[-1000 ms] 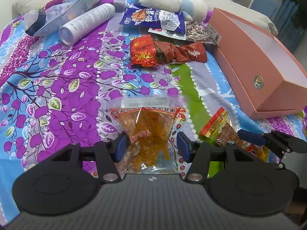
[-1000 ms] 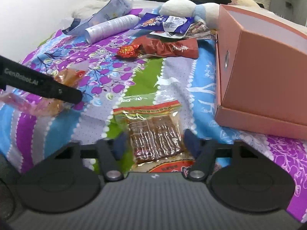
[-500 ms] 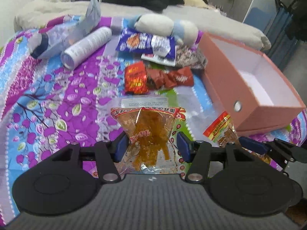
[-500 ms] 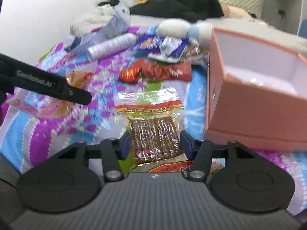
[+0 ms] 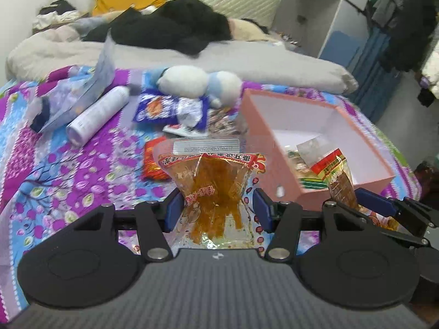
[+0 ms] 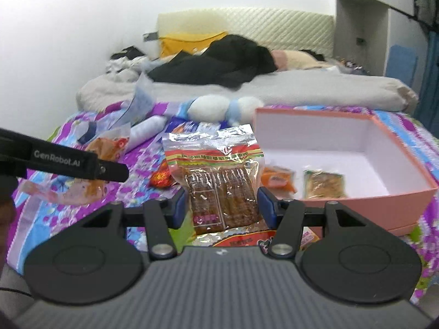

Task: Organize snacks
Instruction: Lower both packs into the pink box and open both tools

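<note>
My left gripper [image 5: 218,209] is shut on a clear packet of orange snack strips [image 5: 214,189] and holds it above the bedspread. My right gripper [image 6: 223,205] is shut on a clear packet of brown snack bars [image 6: 219,183], lifted beside the open pink box [image 6: 384,211]. The box also shows in the left wrist view [image 5: 274,148]. Small snack packets [image 6: 323,183] lie inside it. The right gripper with its packet [image 5: 340,181] shows at the right of the left wrist view. The left gripper's side [image 6: 68,161] shows at the left of the right wrist view.
On the floral bedspread [image 5: 55,170] lie a red snack packet [image 5: 153,161], a blue snack bag [image 5: 170,109], a white cylinder bottle [image 5: 98,112], a plush toy [image 5: 197,82] and a clear pouch [image 5: 71,93]. A grey duvet and black clothes lie behind.
Both grippers have lifted their packets off the bedspread and risen. The view now looks down into the pink box, and the right packet is nearer the box.
</note>
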Demonstrator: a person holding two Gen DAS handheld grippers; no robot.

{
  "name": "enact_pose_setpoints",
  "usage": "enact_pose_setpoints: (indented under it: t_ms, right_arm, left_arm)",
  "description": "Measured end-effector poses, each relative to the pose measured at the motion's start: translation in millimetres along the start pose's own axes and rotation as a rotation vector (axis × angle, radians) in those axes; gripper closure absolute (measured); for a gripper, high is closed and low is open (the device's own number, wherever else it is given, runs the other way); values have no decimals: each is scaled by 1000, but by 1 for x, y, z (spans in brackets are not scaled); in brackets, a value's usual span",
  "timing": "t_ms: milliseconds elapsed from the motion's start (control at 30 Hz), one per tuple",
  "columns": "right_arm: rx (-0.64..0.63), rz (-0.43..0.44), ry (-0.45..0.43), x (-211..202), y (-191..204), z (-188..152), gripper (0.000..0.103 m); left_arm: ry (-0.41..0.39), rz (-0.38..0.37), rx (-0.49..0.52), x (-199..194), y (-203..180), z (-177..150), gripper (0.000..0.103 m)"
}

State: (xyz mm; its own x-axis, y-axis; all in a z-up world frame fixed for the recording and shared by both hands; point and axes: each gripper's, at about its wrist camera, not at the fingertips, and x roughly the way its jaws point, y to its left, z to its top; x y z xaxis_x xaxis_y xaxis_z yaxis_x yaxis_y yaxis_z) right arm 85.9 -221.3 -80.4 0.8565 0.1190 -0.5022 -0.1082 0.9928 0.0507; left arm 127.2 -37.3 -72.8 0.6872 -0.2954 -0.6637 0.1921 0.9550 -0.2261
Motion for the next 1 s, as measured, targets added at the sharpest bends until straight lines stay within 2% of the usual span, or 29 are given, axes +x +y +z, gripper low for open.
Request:
enact_pose_setpoints:
  t_ms: [267, 500, 733, 1000]
  right_arm:
    - [33, -77, -16, -22, -23, 6, 46]
    - [81, -115, 0, -24, -45, 5, 46]
    - [113, -122, 16, -2, -74, 19, 46]
    - [137, -131, 23, 41, -116, 42, 46]
  left_arm:
    - [-19, -88, 43, -5, -42, 11, 42]
    - [3, -134, 66, 13, -68, 23, 42]
    - [43, -145, 88, 52, -90, 47, 42]
    - [60, -146, 116, 114, -113, 93, 42]
